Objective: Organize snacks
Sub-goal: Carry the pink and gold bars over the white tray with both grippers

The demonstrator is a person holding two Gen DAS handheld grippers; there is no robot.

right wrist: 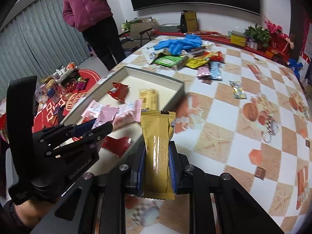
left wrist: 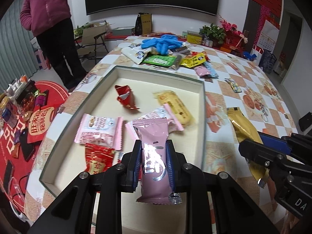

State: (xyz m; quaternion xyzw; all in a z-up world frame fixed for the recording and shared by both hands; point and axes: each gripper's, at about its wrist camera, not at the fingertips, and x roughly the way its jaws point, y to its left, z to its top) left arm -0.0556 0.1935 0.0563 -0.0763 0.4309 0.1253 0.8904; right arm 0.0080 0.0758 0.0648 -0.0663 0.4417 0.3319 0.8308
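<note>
Hand-held grippers (left wrist: pixel 153 152) (right wrist: pixel 157 156) clamp snack packets over checkered tablecloth (right wrist: pixel 224 117).

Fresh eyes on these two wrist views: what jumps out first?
Each hand-held gripper is clamped on a snack: the left hand-held gripper holds a pink packet over the shallow box, the right hand-held gripper a gold packet beside it above the checked tablecloth. Next, the blue gloves topping the snack pile at the table's far end, and a person in a magenta jacket standing beyond.
</note>
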